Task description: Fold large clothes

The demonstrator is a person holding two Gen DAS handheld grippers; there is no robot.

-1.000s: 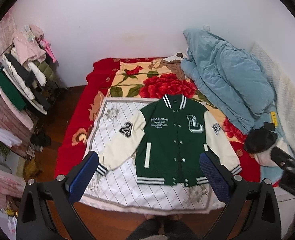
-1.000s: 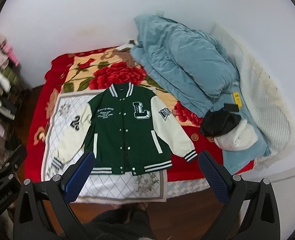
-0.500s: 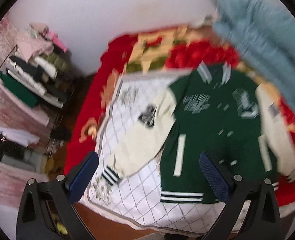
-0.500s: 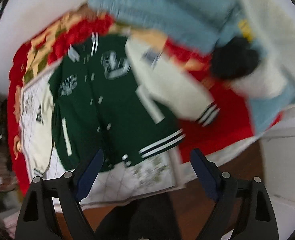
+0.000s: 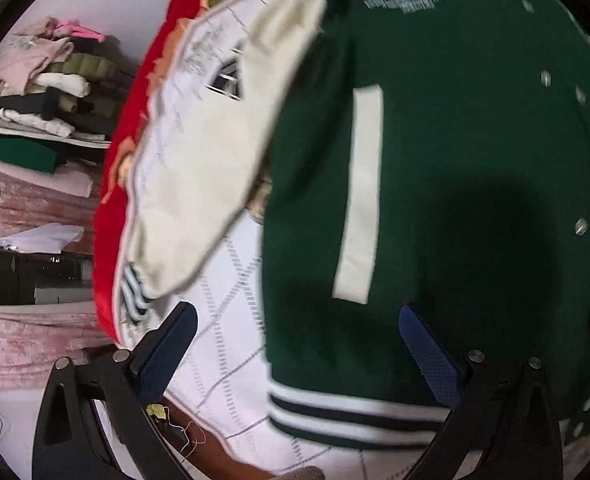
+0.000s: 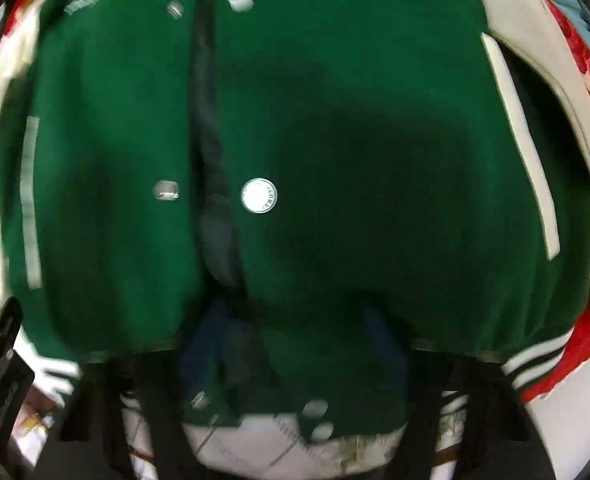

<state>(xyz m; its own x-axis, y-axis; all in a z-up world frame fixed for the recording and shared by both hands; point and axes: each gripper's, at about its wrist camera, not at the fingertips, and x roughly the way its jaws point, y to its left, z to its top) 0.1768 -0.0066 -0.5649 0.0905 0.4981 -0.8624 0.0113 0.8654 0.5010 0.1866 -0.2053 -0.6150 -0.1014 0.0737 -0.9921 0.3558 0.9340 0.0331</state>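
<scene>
A green varsity jacket (image 5: 455,160) with cream sleeves (image 5: 207,160) lies face up on a white quilted sheet (image 5: 231,292). My left gripper (image 5: 299,346) hangs open just above the jacket's left front near the striped hem (image 5: 355,412), with nothing between its blue pads (image 5: 171,344). My right gripper (image 6: 295,352) points straight down onto the jacket (image 6: 335,140) at the snap placket. Its jaws are closing, with the bottom hem's green cloth (image 6: 295,380) bunched between the blurred blue pads (image 6: 211,344). I see no firm pinch.
A red flowered blanket (image 5: 111,200) lies under the sheet at the bed's left edge. Stacks of folded clothes (image 5: 51,92) sit on a rack at the far left. Brown floor (image 5: 215,456) shows at the bed's near edge. Part of the left gripper's black frame (image 6: 3,368) shows at lower left.
Both grippers have dropped from high over the bed to just above the jacket's lower front. The right gripper's jaws have narrowed and now straddle the hem.
</scene>
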